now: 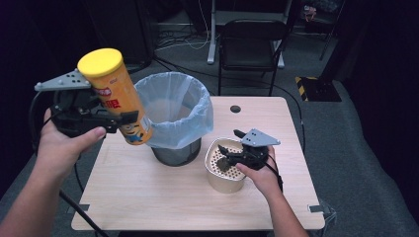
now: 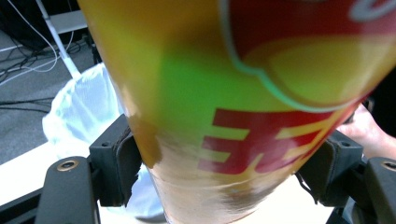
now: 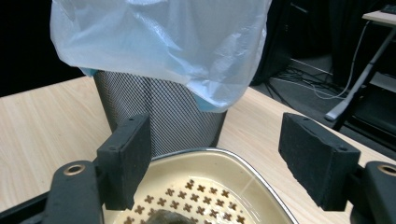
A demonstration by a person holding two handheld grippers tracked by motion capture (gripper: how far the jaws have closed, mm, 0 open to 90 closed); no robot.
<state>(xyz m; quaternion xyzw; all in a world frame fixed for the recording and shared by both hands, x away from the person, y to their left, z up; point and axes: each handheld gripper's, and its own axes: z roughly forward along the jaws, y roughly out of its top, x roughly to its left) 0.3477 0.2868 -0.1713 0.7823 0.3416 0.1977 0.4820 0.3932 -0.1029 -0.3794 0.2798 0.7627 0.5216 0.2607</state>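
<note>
A tall yellow chip can with a yellow lid hangs tilted above the table's left side, its lower end beside the bin's rim. My left gripper is shut on its lower half. In the left gripper view the can sits between both pads. A mesh waste bin lined with a pale blue bag stands at the table's middle. My right gripper stands open over a cream bowl with a perforated insert. In the right gripper view nothing lies between the pads above the bowl's rim, and something dark lies inside.
The light wooden table has bare room in front and at the far right, with a cable hole near its back edge. A black chair stands behind the table. Cables trail on the floor.
</note>
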